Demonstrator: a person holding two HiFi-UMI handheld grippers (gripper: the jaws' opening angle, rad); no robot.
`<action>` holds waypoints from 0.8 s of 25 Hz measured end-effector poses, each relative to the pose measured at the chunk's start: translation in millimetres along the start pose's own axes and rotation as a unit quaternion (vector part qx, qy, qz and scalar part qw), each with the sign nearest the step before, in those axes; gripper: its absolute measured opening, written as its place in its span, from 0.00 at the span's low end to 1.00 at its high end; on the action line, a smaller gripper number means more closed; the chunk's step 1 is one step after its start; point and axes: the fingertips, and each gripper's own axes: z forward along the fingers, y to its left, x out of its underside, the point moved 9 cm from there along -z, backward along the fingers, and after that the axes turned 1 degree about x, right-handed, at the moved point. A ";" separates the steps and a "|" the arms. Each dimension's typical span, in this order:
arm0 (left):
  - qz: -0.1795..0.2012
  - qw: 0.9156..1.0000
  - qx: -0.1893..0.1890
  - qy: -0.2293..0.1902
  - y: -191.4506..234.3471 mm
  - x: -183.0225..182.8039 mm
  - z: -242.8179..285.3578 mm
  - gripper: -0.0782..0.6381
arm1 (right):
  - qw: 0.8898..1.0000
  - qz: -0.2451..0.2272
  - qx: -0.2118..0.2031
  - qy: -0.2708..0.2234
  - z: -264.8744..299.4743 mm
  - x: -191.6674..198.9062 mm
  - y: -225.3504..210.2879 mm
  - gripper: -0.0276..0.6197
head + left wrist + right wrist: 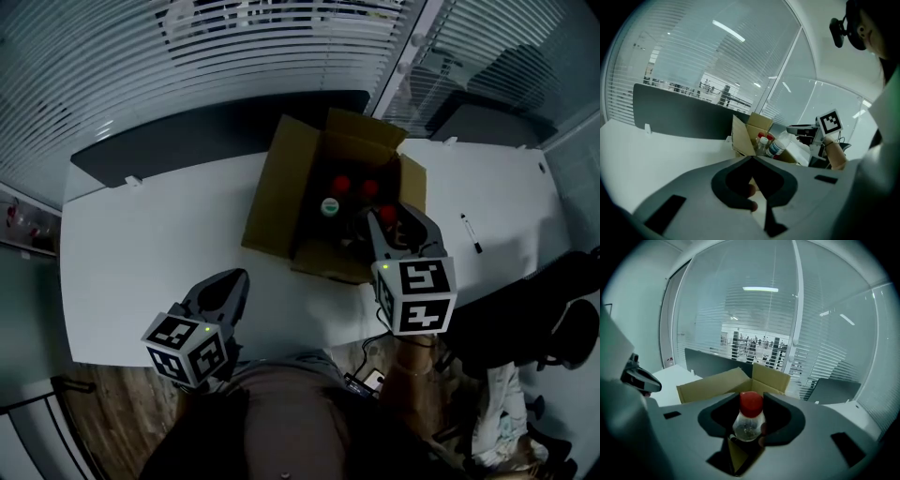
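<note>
L gripper first: low by the near edge of the white table, well apart from the box, jaws pressed tip to tip, nothing between 'em. Centre: one cardboard box, flaps open. Head view counts four caps there: three red, incl. the one between the R jaws, plus one white-and-green cap. L gripper view adds what the head view doesn't: a clear bottle with a blue label, print too small to read. R gripper sits at the box's near right corner, jaws part-open and clamped on a small red-capped bottle. Only its own view shows the clear body. Far right: one pen on the table. Two marker cubes, b/w squares, no words.
</note>
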 end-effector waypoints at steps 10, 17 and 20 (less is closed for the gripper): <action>0.017 1.000 0.026 -0.005 5.8 0.1 -22.2 0.12 | 0.998 -0.013 0.040 -0.052 -46.6 -24.0 18.3 0.29; 0.027 0.999 0.044 -0.008 6.7 6.7 -38.0 0.12 | 0.994 -0.021 0.058 -0.089 -79.0 -34.0 37.1 0.29; 0.032 0.998 0.051 -0.009 7.1 10.1 -46.7 0.12 | 0.993 -0.022 0.061 -0.103 -94.8 -37.4 47.1 0.29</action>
